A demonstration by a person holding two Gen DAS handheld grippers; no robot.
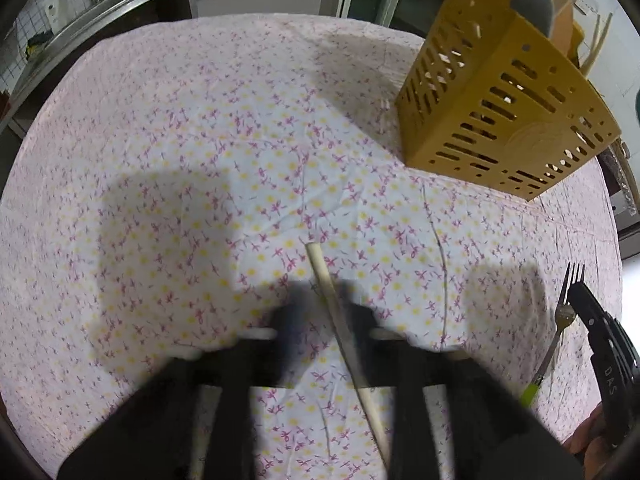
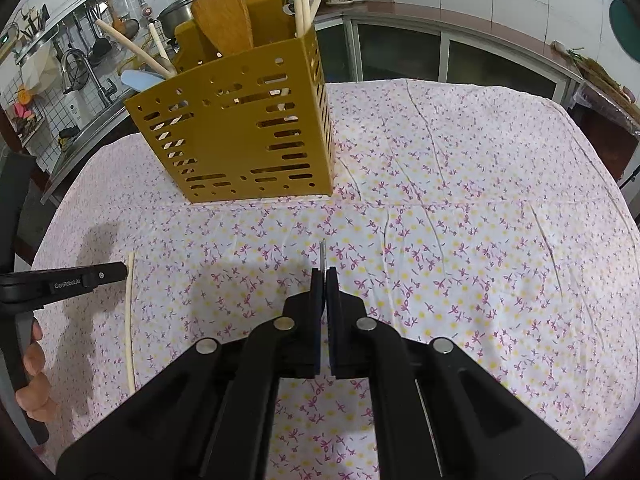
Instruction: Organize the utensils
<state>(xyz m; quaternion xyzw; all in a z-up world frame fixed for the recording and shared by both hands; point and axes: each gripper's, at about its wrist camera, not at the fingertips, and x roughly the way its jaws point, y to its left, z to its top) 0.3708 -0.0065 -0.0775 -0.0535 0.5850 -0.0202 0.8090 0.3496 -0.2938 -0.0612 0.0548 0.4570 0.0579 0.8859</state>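
Looking along the left gripper (image 1: pixel 320 316), the view shows its fingers spread moderately, one to either side of a single pale chopstick (image 1: pixel 340 320) that lies flat on the floral-clothed worktop (image 1: pixel 180 140). The fingers are blurred; no contact with the chopstick is evident, and whether it is touched cannot be told. The chopstick runs between the fingers, its tip just ahead of the fingertips and its rear end beneath the gripper body. Ahead and to the right stands the yellow slotted utensil holder (image 1: pixel 500 120), upright, with handles projecting from its top. At the far right, a fork with a green handle (image 1: pixel 560 320) is pinched in the right gripper.

In the right wrist view, the right gripper (image 2: pixel 323 276) is closed narrow on the fork (image 2: pixel 322 252), whose tines project just past the fingertips, seen edge-on. The utensil holder (image 2: pixel 240 136) stands ahead and slightly left, well apart, already holding a wooden spatula (image 2: pixel 224 20), several chopsticks and a pale blue utensil. The loose chopstick (image 2: pixel 129 320) lies far to the left, beside the left gripper (image 2: pixel 100 276).

Judged progress: most utensils are stowed. Remaining work appears to be depositing the fork, then grasping and depositing the chopstick. The chopstick is slender, straight and light-coloured; the fork is thin metal.
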